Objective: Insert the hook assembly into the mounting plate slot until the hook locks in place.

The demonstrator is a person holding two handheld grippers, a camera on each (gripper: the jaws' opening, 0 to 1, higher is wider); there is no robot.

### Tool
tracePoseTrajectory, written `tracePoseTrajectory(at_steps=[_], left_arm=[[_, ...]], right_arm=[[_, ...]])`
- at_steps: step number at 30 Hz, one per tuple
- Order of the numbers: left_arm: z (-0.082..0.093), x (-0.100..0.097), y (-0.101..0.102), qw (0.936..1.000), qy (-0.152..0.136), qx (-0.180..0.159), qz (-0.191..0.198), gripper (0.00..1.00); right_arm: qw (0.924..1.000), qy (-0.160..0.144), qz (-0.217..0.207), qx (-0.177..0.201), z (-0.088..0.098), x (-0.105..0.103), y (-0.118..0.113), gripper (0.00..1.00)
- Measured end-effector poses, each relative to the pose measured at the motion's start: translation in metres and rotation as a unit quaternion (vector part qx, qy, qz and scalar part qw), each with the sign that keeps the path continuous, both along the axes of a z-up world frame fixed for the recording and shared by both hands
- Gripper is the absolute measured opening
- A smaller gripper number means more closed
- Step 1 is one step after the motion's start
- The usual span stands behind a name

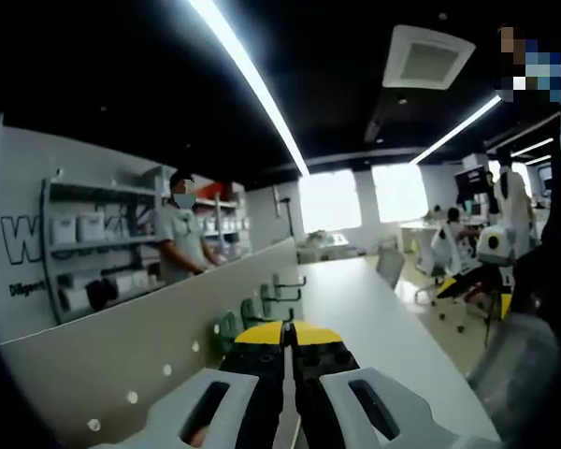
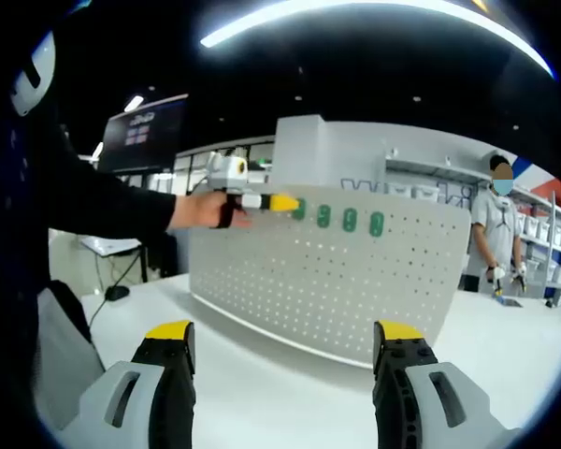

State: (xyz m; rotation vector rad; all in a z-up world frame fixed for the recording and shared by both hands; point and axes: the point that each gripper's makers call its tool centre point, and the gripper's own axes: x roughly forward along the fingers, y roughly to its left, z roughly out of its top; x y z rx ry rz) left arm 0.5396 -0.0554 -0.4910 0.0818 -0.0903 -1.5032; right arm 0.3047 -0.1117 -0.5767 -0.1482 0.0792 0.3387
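Now four green hooks (image 2: 337,217) line the pegboard (image 2: 337,281); left gripper (image 2: 282,202) clenched, right gripper (image 2: 285,351) released.

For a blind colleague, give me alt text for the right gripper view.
The right gripper stands open over a white table, facing a pegboard panel with green hooks. The left gripper reaches toward the hooks.

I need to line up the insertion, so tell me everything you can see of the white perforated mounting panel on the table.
The white perforated mounting panel stands upright on the white table, slightly curved, looking like painted metal, with a regular grid of small holes. Four green hooks sit in a row near its top edge. The left gripper, yellow-tipped and shut, is at the row's left end. In the left gripper view the panel runs edge-on beside the jaws.
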Motion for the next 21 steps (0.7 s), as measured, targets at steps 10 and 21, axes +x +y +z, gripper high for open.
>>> tracePoseTrajectory(at_steps=[10, 21], left_arm=[[-0.0037, 0.0056, -0.0001, 1.0000, -0.002, 0.003, -0.002, 0.01], [-0.0072, 0.0066, -0.0007, 0.9997, -0.021, 0.004, 0.009, 0.02]], right_arm=[[0.9999, -0.002, -0.010, 0.000, 0.0034, 0.0002, -0.0031, 0.79], [0.9999, 0.000, -0.013, -0.002, 0.0040, 0.0000, -0.0006, 0.78]])
